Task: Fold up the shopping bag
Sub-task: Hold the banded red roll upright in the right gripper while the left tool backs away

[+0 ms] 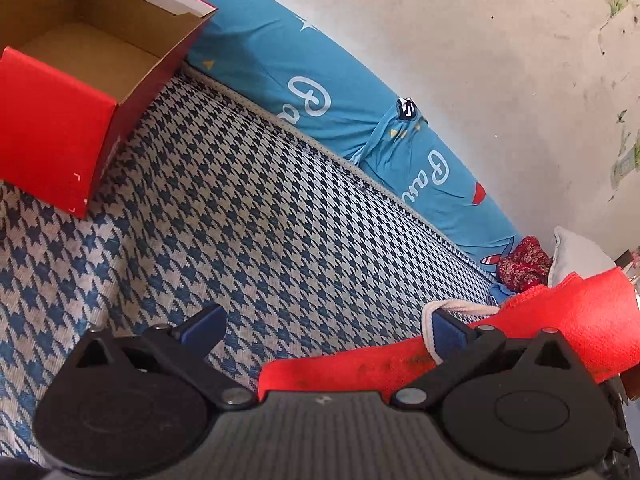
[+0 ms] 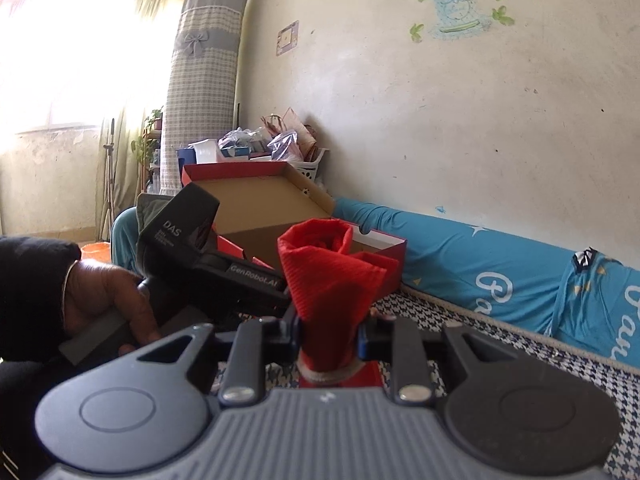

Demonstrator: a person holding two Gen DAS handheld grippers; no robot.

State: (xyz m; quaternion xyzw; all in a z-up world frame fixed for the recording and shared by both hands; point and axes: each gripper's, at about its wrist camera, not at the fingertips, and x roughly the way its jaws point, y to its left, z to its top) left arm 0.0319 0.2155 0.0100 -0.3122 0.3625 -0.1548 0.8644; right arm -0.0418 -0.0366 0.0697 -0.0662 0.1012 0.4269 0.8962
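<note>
My right gripper (image 2: pixel 329 330) is clamped on the rolled red shopping bag (image 2: pixel 334 276), which stands up from its jaws above the houndstooth mat (image 1: pixel 248 200). My left gripper (image 1: pixel 324 326) gapes, 1 finger (image 1: pixel 450 330) against the bag's white handle (image 1: pixel 460 307). If that finger snags the handle, the roll could unravel.

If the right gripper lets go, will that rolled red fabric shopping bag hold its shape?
Probably not: the red fabric shopping bag looks soft, its roll loose above the right gripper. Likely light; it droops across the left gripper's view.
</note>
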